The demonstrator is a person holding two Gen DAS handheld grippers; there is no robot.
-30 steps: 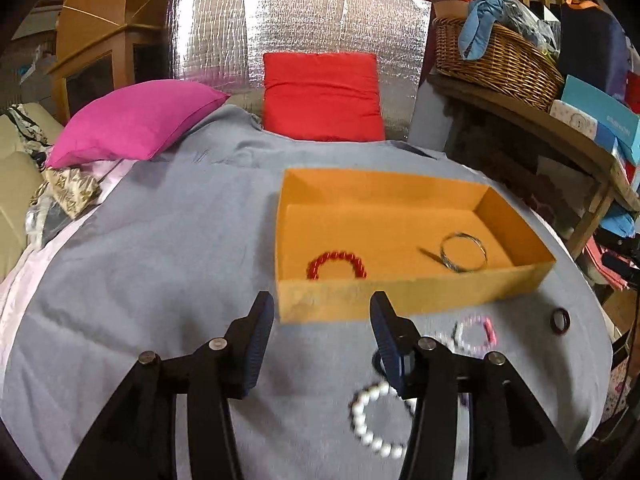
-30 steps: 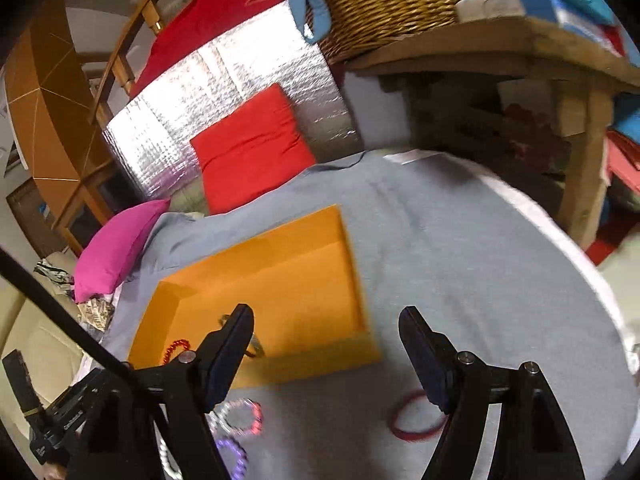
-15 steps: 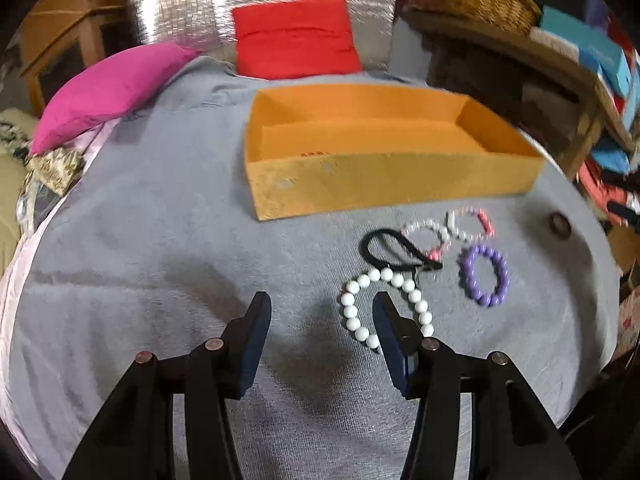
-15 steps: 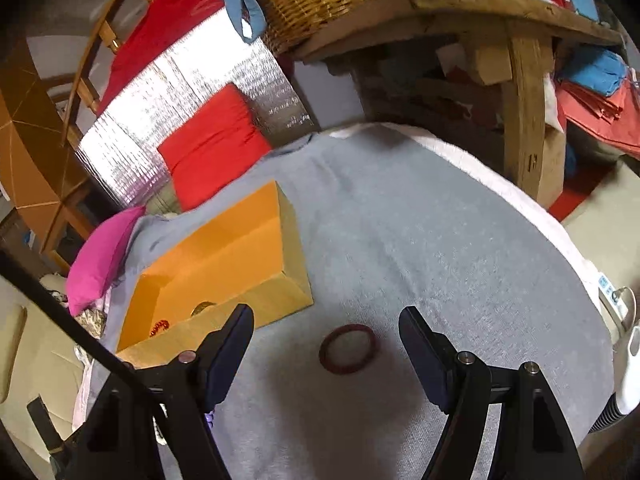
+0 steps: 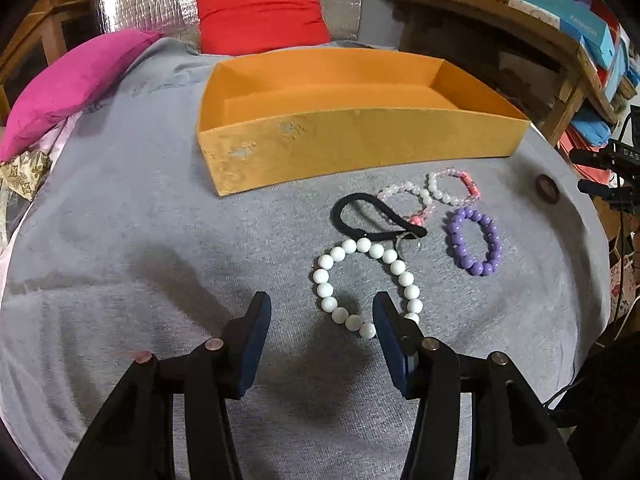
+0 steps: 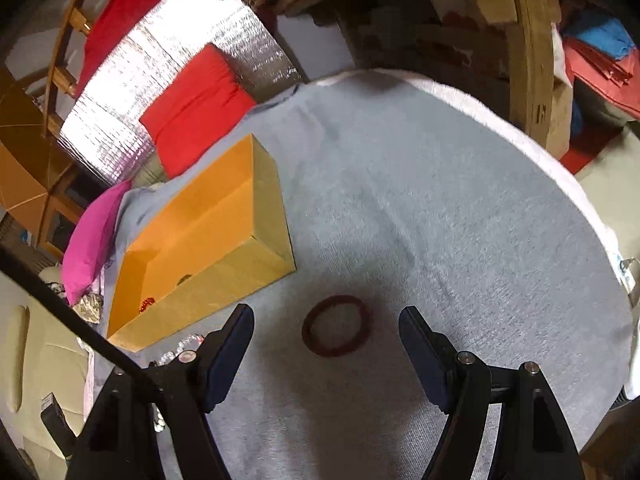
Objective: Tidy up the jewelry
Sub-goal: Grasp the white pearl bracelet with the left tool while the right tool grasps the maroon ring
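Note:
An orange box [image 5: 352, 144] stands on the grey cloth, also seen at the left in the right wrist view [image 6: 208, 240]. In front of it lie a white bead bracelet [image 5: 366, 286], a black hair tie [image 5: 372, 216], two pale pink bracelets [image 5: 450, 188] and a purple bead bracelet [image 5: 474, 240]. My left gripper [image 5: 322, 312] hangs open just above the cloth, its right finger beside the white bracelet's near end. A dark red bangle [image 6: 336, 326] lies between and just beyond the fingers of my open right gripper [image 6: 326, 328]. A red bead bracelet [image 6: 146, 305] shows inside the box.
The grey cloth [image 5: 140, 240] covers a round table. Behind it stand a red cushion [image 5: 260, 12], a pink cushion [image 5: 68, 84] and a silver foil panel [image 6: 160, 80]. A wooden shelf [image 5: 500, 20] with a wicker basket and boxes stands at the right. The dark red bangle [image 5: 547, 188] lies near the table's right edge.
Both grippers have sunk toward the cloth and tipped downward. The left view slid from the box back to the loose bracelets; the right gripper came down over the dark red bangle.

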